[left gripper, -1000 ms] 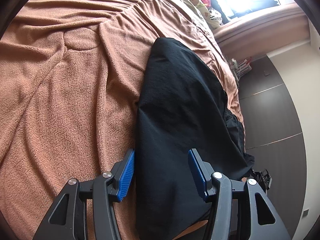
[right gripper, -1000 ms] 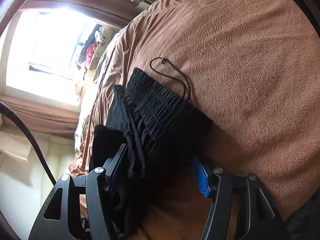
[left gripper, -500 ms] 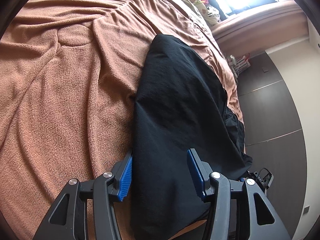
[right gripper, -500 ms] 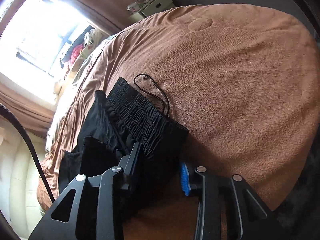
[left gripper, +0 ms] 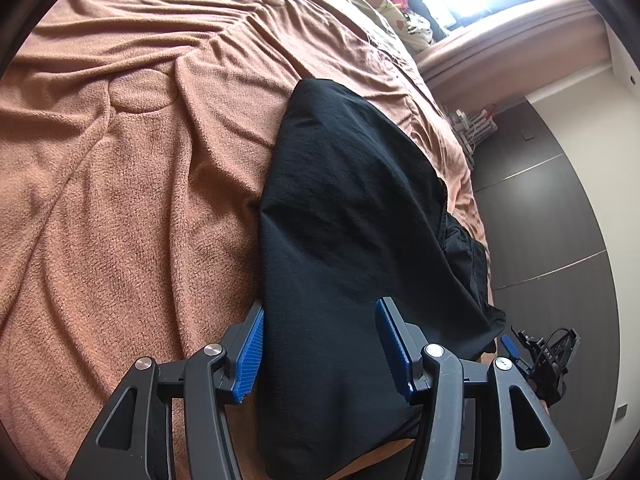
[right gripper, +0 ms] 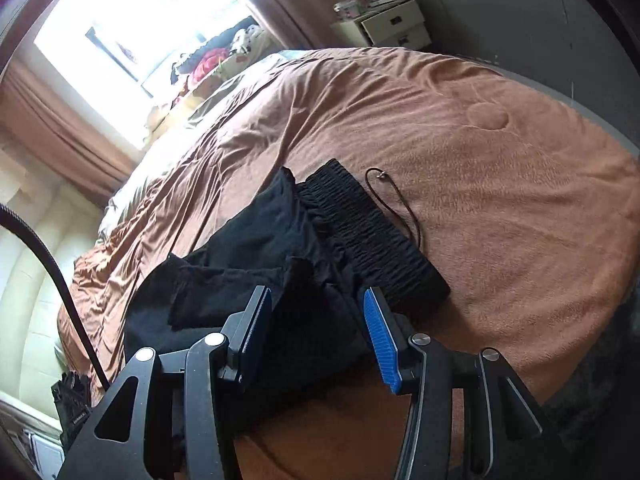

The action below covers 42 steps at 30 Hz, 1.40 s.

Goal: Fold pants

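Black pants (left gripper: 344, 216) lie on a brown fleece blanket (left gripper: 120, 184) on a bed. In the left wrist view the leg end stretches away from me. My left gripper (left gripper: 320, 344) is open, its blue pads either side of the near fabric edge. In the right wrist view the pants (right gripper: 280, 248) lie bunched, with the ribbed elastic waistband (right gripper: 372, 236) and a loose black drawstring (right gripper: 400, 200) on the blanket to the right. My right gripper (right gripper: 316, 332) is open above the near folds, holding nothing.
A bright window (right gripper: 152, 28) with clothes and toys (right gripper: 216, 56) sits beyond the bed. A white nightstand (right gripper: 384, 24) stands at the bed's far corner. Dark floor and wardrobe panels (left gripper: 560, 216) lie to the right of the bed. A black cable (right gripper: 48, 256) crosses on the left.
My right gripper has opened wider and drawn back and up from the waistband, showing more of the bed. My left gripper stays open and has shifted slightly over the pants edge.
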Motion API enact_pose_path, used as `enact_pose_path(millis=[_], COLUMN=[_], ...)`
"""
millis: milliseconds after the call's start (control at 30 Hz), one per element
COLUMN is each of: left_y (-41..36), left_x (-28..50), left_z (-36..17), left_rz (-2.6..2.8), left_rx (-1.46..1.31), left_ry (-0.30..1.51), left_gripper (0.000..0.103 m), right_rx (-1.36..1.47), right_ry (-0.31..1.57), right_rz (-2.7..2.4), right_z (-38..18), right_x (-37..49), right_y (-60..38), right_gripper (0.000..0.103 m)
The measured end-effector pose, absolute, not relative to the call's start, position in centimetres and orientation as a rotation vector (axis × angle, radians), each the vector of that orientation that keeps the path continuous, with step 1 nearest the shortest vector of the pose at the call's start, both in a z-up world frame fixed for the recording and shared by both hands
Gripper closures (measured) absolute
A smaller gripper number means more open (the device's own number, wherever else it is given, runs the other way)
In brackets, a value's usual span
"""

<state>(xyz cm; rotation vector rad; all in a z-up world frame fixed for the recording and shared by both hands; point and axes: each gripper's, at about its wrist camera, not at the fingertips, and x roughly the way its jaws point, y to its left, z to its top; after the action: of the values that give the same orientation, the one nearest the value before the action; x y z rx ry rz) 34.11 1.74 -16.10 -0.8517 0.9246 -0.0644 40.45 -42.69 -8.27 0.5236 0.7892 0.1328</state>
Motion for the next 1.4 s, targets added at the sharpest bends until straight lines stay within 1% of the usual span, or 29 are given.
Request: enact_pose_path(millis=[267,400,500,967,1233,1267,1300,1333,1400], left_y=[2.5,2.6,2.7,3.4,4.1,4.1,4.1,4.1,4.0], left_x=[33.3,33.3,33.2,33.5,34.1,34.2,34.1,34.2,34.3], left_z=[-15.3,-15.1,-15.0,-14.9,-15.3,-15.4,-15.4,-15.4,-15.5], left_rz=[-0.038,-0.030,-0.032,-0.002,-0.001,-0.003,-0.003,-0.004,-0.007], left_rx=[-0.843,-0.827,-0.832,-0.814,-0.830,-0.832,-0.835,-0.837,-0.840], left_ry=[0.887,0.881,0.874,0.870,0.871,0.871,0.871,0.871,0.872], left_gripper=[0.047,0.047,0.047,0.046,0.046,0.046,0.046,0.046,0.046], right_rx=[0.281,0.191,0.123,-0.181,-0.362,-0.374,-0.382,-0.382,-0.364], right_ry=[0.838,0.842,0.865,0.982,1.039,1.038,1.029,1.016,0.975], right_rz=[0.105,0.198,0.260,0.443,0.514,0.512,0.509,0.505,0.504], right_z=[-6.3,-4.5,-4.2,-7.3,-10.1,-10.4,-10.5,-10.3,-9.7], right_x=[44.9,46.9,48.5,55.2,58.1,58.2,58.2,58.2,57.6], right_y=[-38.7,-35.6,-33.0,-22.7,-19.9,-19.6,-19.4,-19.3,-19.9], right_gripper=[0.056,0.056,0.056,0.056,0.057,0.062,0.079,0.095,0.099])
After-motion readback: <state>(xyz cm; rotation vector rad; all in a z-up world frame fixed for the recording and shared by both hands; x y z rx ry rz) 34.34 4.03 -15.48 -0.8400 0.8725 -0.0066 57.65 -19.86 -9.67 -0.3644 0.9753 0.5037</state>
